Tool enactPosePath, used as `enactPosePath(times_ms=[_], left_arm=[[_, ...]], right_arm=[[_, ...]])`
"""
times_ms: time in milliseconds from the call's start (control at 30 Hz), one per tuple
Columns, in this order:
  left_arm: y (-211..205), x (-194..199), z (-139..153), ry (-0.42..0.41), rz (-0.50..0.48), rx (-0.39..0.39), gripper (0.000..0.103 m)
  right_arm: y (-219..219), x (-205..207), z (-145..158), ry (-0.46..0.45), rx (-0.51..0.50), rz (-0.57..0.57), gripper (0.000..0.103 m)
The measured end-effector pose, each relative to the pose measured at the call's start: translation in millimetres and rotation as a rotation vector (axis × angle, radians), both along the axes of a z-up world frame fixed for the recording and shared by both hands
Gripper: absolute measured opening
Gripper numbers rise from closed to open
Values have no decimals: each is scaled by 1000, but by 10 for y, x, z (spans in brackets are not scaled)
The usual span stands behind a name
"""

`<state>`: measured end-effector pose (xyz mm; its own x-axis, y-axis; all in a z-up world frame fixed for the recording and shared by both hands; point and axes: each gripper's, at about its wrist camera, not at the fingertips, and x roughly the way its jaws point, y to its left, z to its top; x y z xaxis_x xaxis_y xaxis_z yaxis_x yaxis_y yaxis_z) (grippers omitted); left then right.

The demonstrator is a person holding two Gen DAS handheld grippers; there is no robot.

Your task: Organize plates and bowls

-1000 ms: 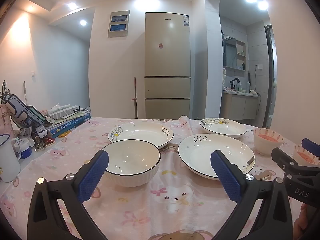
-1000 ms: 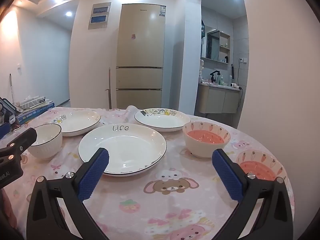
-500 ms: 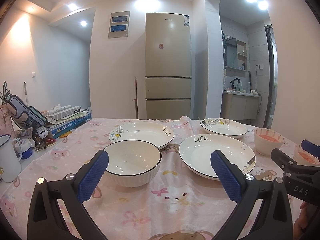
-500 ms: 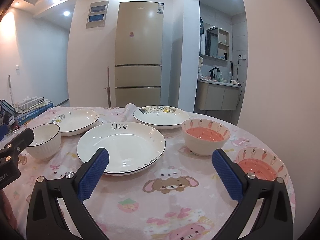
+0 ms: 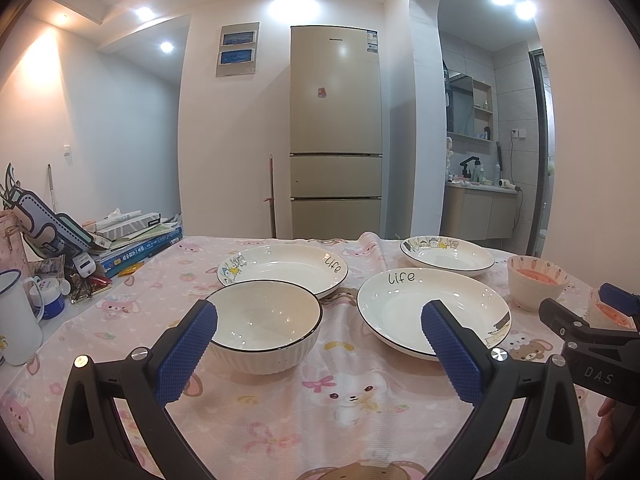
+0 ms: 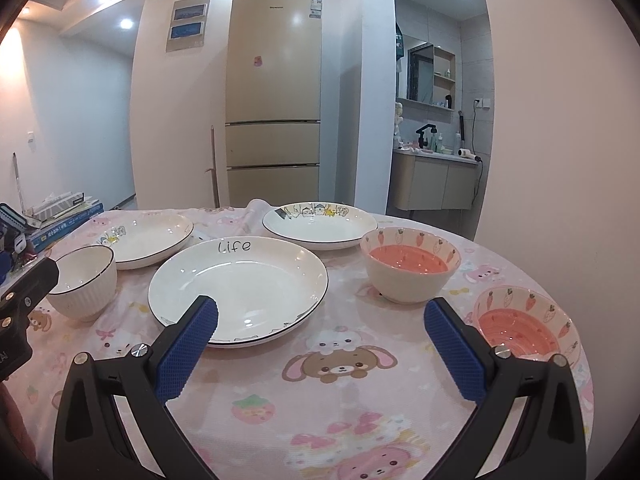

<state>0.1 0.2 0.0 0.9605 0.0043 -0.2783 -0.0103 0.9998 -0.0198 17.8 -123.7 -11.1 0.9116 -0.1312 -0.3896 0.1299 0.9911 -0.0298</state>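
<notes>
A white ribbed bowl [image 5: 262, 326] sits close ahead of my open, empty left gripper [image 5: 318, 350]; it also shows in the right wrist view [image 6: 82, 282]. Three white plates lie on the pink tablecloth: a near "Life" plate [image 6: 238, 280] [image 5: 432, 312], a far-left plate [image 5: 282, 268] [image 6: 146, 234] and a far plate with cartoon animals [image 6: 320, 226] [image 5: 446, 256]. Two pink carrot-print bowls stand at the right [image 6: 410, 264] [image 6: 526, 324]. My right gripper [image 6: 320, 350] is open and empty, above the cloth between the near plate and the nearer pink bowl.
Books and boxes [image 5: 136, 240], a white enamel mug [image 5: 16, 320] and small clutter sit along the table's left edge. The round table's edge [image 6: 576, 320] curves away just right of the pink bowls. A fridge [image 5: 336, 132] stands beyond the table.
Both grippers have shifted slightly, the views tilting down a little and the right one edging closer to the dishes. Nothing on the table has moved.
</notes>
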Motion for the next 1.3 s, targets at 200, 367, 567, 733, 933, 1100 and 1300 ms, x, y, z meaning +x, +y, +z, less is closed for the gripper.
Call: enactPosePath(times_ms=[200,367,567,733,933,1100,1300], left_arm=[[-1,-1,0,0,0,0,103],[-3,0,-1,0,2,1,103],[-3,1,-1,0,2,1,103],[-4,1,-1,0,2,1,103],[-4,0,-1,0,3,1,103],[-4,0,-1,0,2,1,103],[-4,0,-1,0,2,1,103]], right_arm=[[8,23,-8,9,-4,1,103],[2,18,-3,5,-2,0,103],[0,-28,9,-16,-2,0,103],[11,-37,18,-23,-7,1,103],[35,-67,25,-37,-17,2,103],[51,-75,32,-44,-23,4,103],[53,-127,45,-69,-24,4,103]])
